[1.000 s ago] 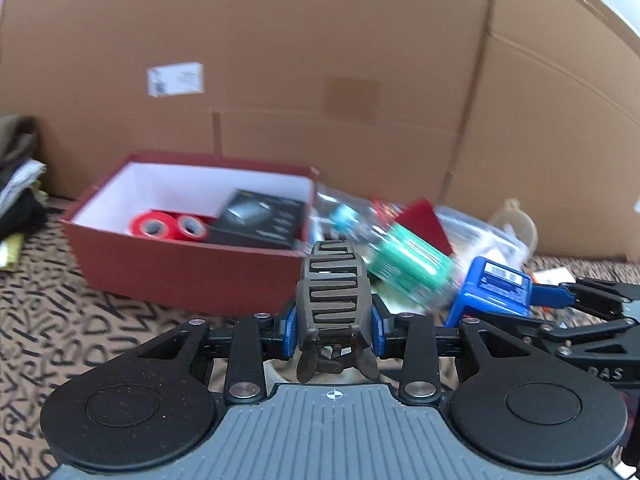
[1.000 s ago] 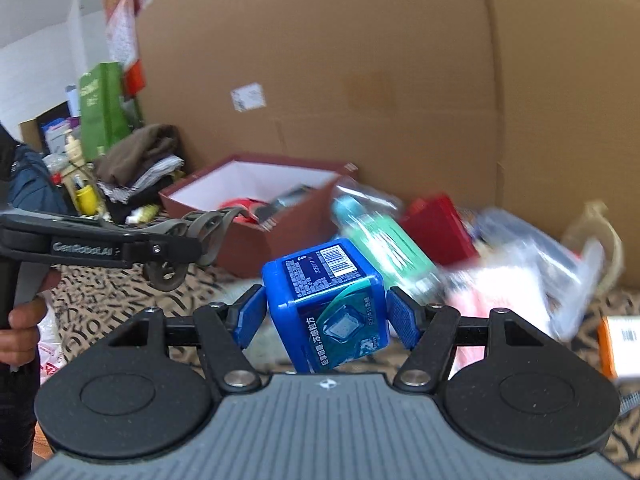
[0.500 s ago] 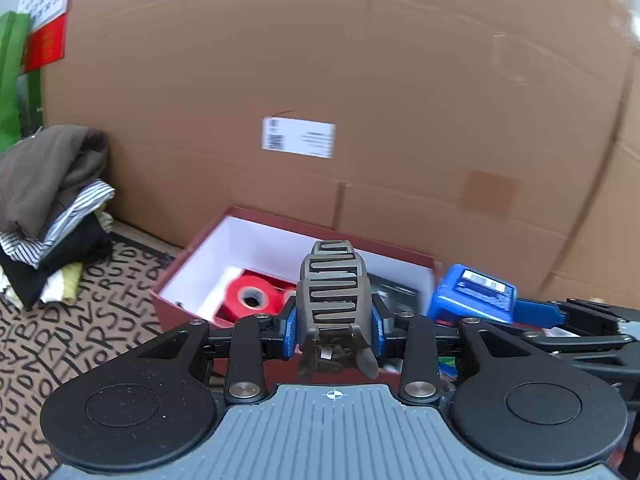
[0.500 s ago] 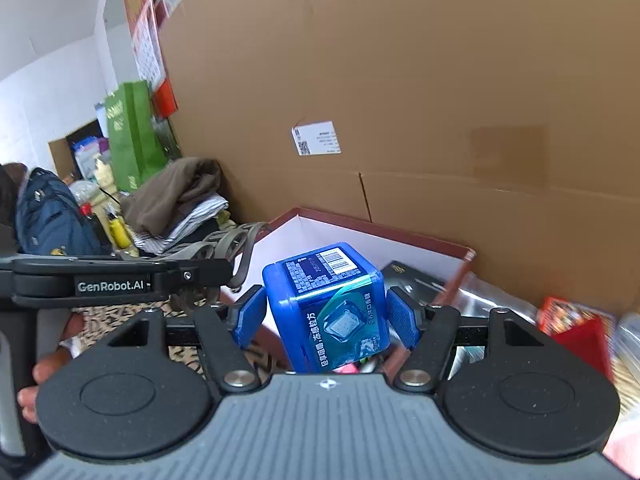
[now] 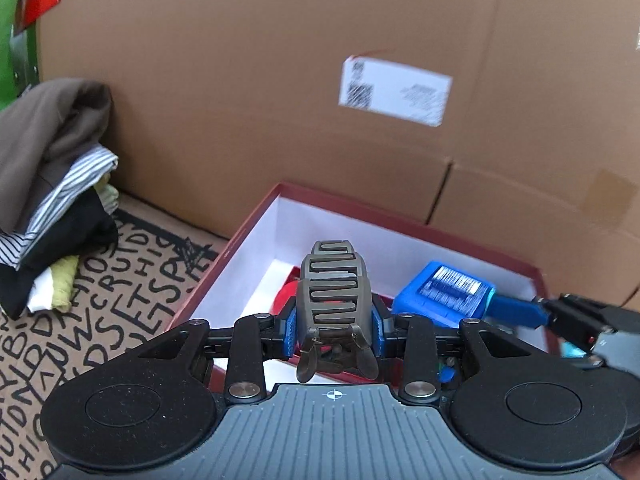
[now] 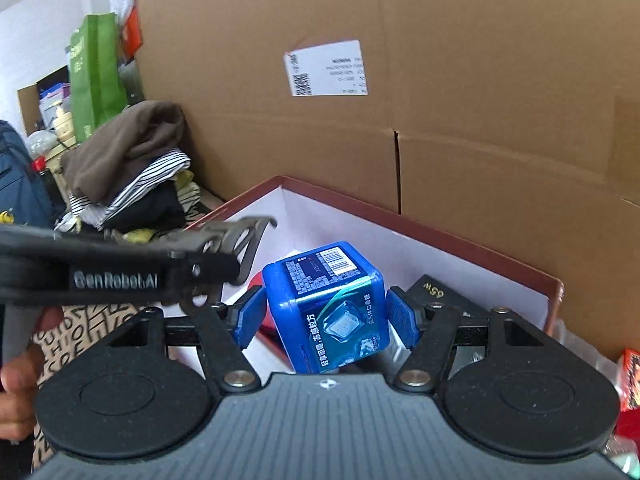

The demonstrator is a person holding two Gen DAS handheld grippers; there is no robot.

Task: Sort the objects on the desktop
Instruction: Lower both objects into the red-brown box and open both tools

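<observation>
My right gripper [image 6: 326, 316] is shut on a blue cube-shaped box [image 6: 330, 304] with a barcode and holds it over the open red box [image 6: 472, 240] with a white inside. The blue box also shows in the left wrist view [image 5: 442, 298], over the red box [image 5: 256, 220]. My left gripper [image 5: 334, 320] is shut on a grey ribbed clip-like object [image 5: 334, 292], also over the red box. The left gripper shows in the right wrist view [image 6: 228, 252], left of the blue box. A red tape roll [image 5: 286, 300] lies inside the red box, mostly hidden.
A black box marked 65W [image 6: 434, 290] lies in the red box. A big cardboard wall [image 5: 280, 100] with a white label stands behind. Folded clothes [image 5: 52, 184] are piled at the left on a lettered mat [image 5: 100, 288]. A green bag [image 6: 94, 76] stands far left.
Both grippers have moved left and forward with their objects, from beside the pile of loose items to over the red box. The box is now closer and lower in both views.
</observation>
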